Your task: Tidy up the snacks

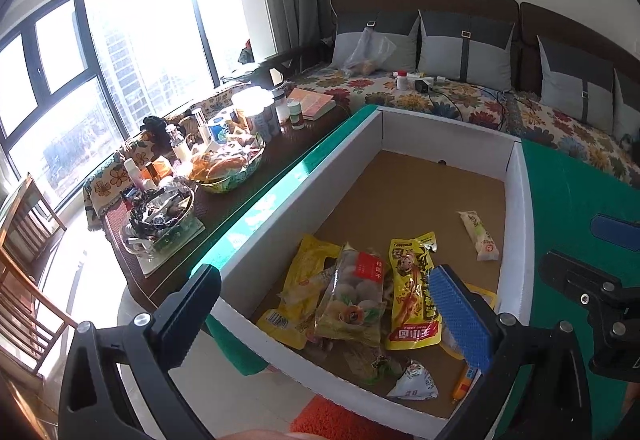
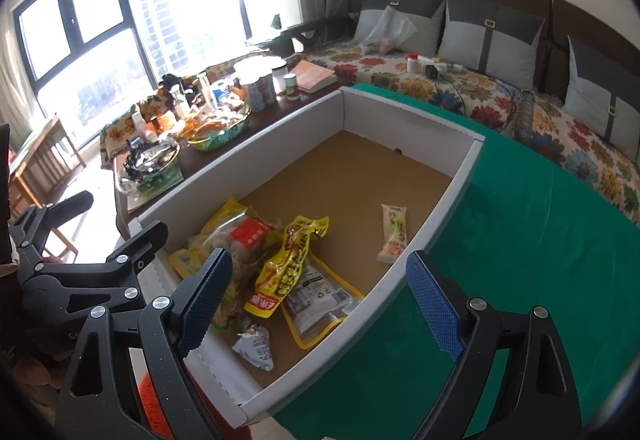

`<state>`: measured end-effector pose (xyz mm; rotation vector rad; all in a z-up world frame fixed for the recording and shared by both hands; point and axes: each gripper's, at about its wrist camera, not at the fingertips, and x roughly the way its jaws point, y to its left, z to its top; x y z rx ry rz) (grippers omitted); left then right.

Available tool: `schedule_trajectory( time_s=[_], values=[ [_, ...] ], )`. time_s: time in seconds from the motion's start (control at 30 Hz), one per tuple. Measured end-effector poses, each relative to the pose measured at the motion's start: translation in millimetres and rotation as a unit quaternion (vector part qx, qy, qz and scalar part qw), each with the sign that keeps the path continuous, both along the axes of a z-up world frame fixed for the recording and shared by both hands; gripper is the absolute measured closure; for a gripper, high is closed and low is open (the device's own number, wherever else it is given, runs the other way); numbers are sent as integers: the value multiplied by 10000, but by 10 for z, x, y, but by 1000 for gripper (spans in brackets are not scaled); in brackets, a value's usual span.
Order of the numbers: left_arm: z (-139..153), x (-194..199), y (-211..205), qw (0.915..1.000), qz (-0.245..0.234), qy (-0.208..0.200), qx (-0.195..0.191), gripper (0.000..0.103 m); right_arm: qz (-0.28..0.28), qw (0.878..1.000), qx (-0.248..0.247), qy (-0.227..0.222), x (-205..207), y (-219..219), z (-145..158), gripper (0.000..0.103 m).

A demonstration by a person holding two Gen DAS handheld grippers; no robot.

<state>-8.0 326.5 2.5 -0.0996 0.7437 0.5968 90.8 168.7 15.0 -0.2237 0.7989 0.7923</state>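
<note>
A white cardboard box with a brown floor stands on a green cloth. Several snack packets lie in its near end: a yellow cartoon packet, a clear packet with a red label, a plain yellow packet and a small silver-white packet. A slim white packet lies apart, further in. My left gripper hovers open over the pile, holding nothing. Open too, my right gripper hangs above the box's near right corner with nothing gripped. The left gripper shows beside it.
A dark coffee table left of the box is crowded with bottles, jars, a book and snack bowls. Behind runs a sofa with a floral cover, grey cushions, a plastic bag and cables. Windows fill the left; wooden chairs stand beneath.
</note>
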Motion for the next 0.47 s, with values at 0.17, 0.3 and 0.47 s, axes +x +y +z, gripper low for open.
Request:
schedule_trajectory(
  time_s=[0.17, 0.3, 0.47],
  values=[
    [-23, -6, 38, 9999, 31, 0, -103, 0, -4, 10000, -59, 11, -1, 9, -29, 12],
    [-37, -16, 47, 9998, 45, -15, -185, 0, -5, 10000, -69, 11, 2, 11, -34, 12],
    [-59, -40, 54, 9995, 136, 44, -268, 0, 13, 9999, -128, 12, -18, 17, -68, 12]
  ],
)
